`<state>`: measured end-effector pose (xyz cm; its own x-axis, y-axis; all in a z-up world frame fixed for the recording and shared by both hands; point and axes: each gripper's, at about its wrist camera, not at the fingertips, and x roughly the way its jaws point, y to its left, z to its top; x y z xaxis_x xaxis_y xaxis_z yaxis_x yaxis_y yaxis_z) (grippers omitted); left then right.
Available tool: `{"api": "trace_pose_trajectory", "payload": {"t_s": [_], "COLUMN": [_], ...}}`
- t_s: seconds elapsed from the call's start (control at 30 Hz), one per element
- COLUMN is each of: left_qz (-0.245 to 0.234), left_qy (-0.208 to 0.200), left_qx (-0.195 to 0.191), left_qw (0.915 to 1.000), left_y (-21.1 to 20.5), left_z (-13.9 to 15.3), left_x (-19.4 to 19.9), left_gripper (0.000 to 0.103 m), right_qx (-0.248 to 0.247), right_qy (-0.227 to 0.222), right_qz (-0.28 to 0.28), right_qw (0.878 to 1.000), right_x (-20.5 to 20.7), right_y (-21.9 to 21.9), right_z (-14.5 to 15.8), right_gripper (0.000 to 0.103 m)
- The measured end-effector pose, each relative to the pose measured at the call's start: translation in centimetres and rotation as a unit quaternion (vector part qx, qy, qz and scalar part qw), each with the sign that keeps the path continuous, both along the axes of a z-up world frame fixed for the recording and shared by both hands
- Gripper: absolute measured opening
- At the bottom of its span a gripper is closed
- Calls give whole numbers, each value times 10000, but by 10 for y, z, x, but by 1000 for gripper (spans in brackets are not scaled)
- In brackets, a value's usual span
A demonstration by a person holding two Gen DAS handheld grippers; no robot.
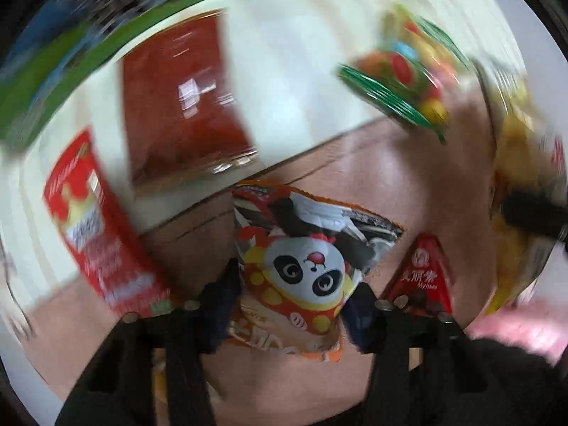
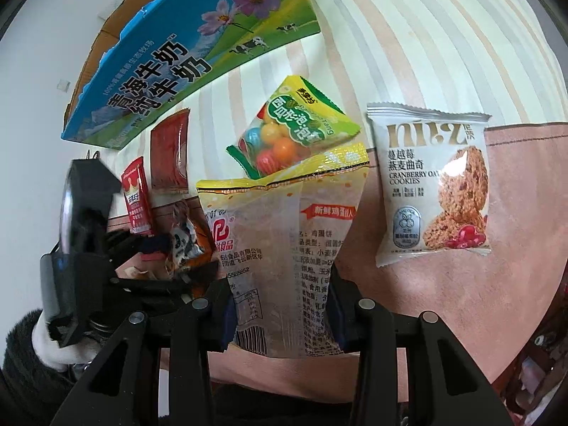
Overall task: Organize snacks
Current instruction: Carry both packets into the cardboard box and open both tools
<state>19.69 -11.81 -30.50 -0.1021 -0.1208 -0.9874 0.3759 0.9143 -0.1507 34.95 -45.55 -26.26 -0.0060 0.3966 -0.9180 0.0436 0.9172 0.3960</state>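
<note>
We keep the left gripper (image 1: 291, 305) pinching the panda pack (image 1: 301, 269), the right gripper (image 2: 280, 316) clamped on the egg-cake bag (image 2: 284, 241), lifting both clear

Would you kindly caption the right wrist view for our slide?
Right tongs shut on a yellow-topped egg-biscuit packet, cranberry oat cookies lying alongside.

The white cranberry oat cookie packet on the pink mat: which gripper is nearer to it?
Right. The right gripper, shut on the clear egg-biscuit bag, is just beside the white cranberry oat cookie packet. The left gripper, holding the panda packet, is beyond that bag.
</note>
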Motion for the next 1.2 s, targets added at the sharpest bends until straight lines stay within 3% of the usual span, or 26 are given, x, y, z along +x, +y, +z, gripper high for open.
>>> {"api": "trace_pose_trajectory", "payload": {"t_s": [0.13, 0.33, 0.53, 0.7, 0.77, 0.93, 1.13, 1.2], "left_qz": [864, 1844, 2105, 2174, 2203, 2271, 2353, 2344], "left_qy": [-54, -202, -799, -1340, -1548, -1760, -1609, -1485], "left_qx": [-419, -952, -1277, -1511, -1414, -1033, -460, -277], "left_qw": [9954, 9780, 9659, 9550, 9526, 9522, 9574, 9603], "left_y": [26, 63, 87, 92, 97, 80, 94, 97], "left_z": [13, 48, 134, 207, 234, 246, 237, 217], "left_x": [-1, -10, 1, 28, 55, 133, 213, 235], "left_gripper": [44, 44, 44, 44, 44, 44, 44, 44], "right_qx": [14, 157, 551, 841, 787, 422, -3, -53], "right_qy": [-39, -177, -504, -1008, -1274, -1620, -1503, -1363], "right_qz": [-40, -9, -46, -87, -37, 115, 213, 178], "right_qw": [10000, 9997, 9972, 9913, 9887, 9858, 9884, 9905], "right_x": [-1, 3, 25, 72, 101, 164, 222, 233], "right_y": [2, 8, 9, 9, 12, 27, 51, 57], "right_z": [-1, 11, 50, 105, 128, 151, 135, 121], "right_gripper": [44, 44, 44, 44, 44, 44, 44, 44]}}
